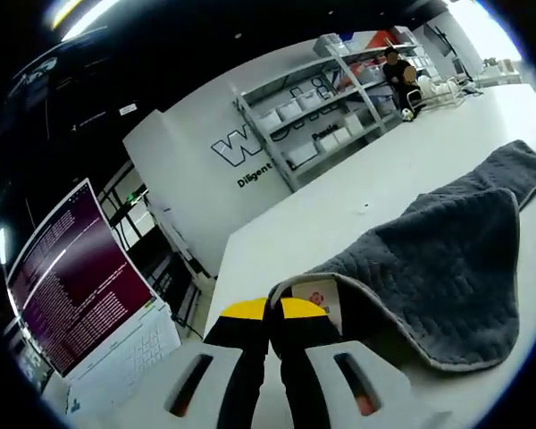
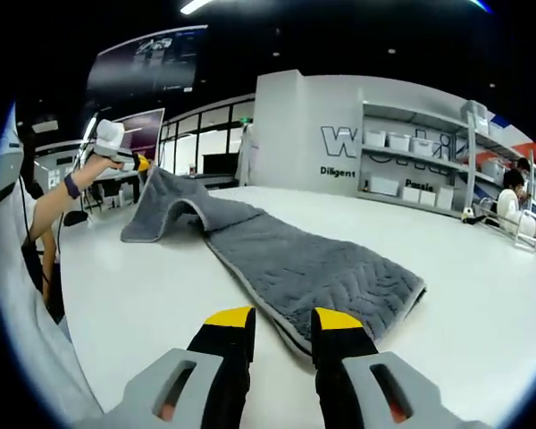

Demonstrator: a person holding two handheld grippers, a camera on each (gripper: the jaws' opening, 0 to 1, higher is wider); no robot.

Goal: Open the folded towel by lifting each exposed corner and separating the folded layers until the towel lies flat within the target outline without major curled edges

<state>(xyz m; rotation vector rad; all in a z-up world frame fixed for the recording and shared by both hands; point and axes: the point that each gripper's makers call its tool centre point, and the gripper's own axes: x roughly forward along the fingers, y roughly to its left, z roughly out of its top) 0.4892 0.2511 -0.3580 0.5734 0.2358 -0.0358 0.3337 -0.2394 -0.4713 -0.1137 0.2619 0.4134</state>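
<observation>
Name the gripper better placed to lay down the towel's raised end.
Left. The left gripper is shut on the towel corner, holding that end up. The right gripper is open, beside the flat end.

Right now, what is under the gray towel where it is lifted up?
The left tool holds the towel corner up, making a hump. Bare white table shows around it. Under the hump is shadowed and covered, so I cannot tell.
</observation>
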